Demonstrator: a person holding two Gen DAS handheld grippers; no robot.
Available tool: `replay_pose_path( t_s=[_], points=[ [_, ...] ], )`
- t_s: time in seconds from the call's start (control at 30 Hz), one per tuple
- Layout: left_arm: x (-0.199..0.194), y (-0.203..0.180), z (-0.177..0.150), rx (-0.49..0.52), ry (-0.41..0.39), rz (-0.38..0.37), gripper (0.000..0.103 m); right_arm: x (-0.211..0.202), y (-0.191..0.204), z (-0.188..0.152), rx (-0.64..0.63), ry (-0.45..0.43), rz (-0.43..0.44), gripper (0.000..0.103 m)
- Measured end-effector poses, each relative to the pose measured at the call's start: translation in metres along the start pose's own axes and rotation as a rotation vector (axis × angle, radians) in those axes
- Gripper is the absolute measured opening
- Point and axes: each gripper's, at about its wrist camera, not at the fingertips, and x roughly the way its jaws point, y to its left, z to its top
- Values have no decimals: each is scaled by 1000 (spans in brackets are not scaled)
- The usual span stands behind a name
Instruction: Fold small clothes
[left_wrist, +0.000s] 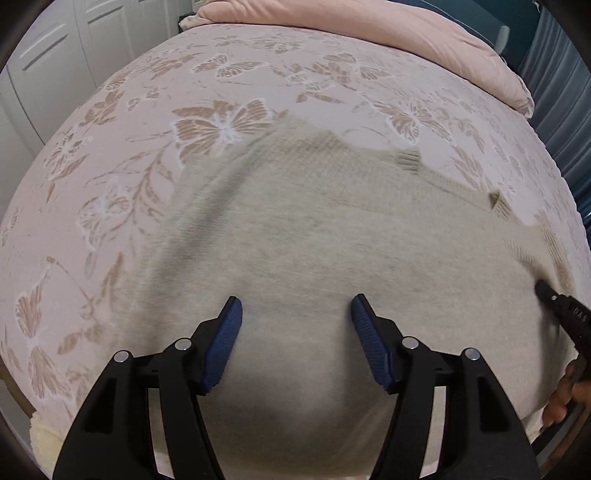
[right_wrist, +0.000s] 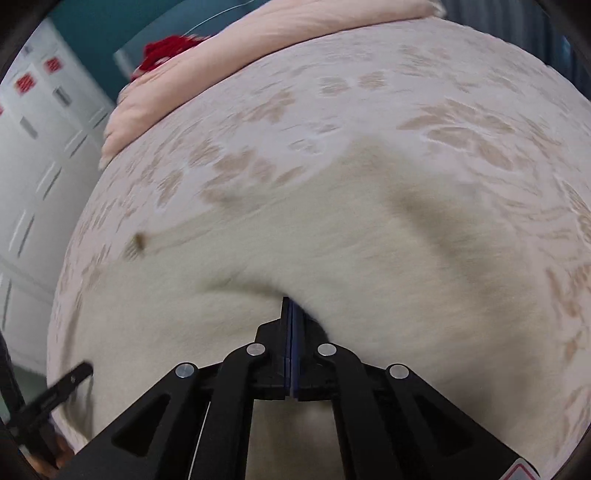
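- A cream knit garment (left_wrist: 314, 229) lies spread on the butterfly-print bedspread (left_wrist: 122, 155), apparently not yet folded.
- Left gripper (left_wrist: 295, 317) hovers over it, jaws apart and empty.
- Right gripper (right_wrist: 290, 306), jaws together, pinches a fold of the cloth.

Home bedroom: butterfly-print bedspread (left_wrist: 229, 125), pink pillow (left_wrist: 406, 33).

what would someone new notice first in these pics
A beige garment lies spread across the middle of a pink butterfly-print bedspread. The left gripper hovers over its near part, jaws open; the right gripper is shut on a raised fold of it. A pink pillow lies at the far edge.
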Motion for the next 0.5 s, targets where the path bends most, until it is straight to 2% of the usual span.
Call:
replay_pose_path(
  t_s=[0.03,0.07,0.1,0.17,0.2,0.23,0.27,0.3,0.37,0.43,0.5],
  points=[
    [-1,11,3,-24,-4,-18,59,-9,-11,9,20,-15,-18,0],
    [0,21,7,-52,-5,-27,59,-18,-16,16,21,-38,-40,10],
    [3,28,11,-79,-3,-28,59,-25,-18,22,16,-56,-45,13],
    [12,35,20,-113,1,-25,59,-29,-17,30,-7,-77,-17,12],
    [16,35,23,-117,3,-13,59,-22,-18,33,-27,-71,-43,12],
    [20,33,25,-107,6,2,59,-6,-21,35,-60,-21,-95,10],
    [22,30,26,-93,5,21,60,10,-25,37,-81,39,-152,0],
    [23,26,26,-78,3,37,61,13,-30,39,-71,40,-165,0],
    [23,24,26,-47,2,57,61,-5,-29,46,-24,-11,-113,1],
    [23,25,24,-38,-5,53,62,-15,-22,51,-30,-64,-72,3],
    [24,24,23,-31,-11,58,62,4,-15,55,-91,-17,-131,3]
  ],
)
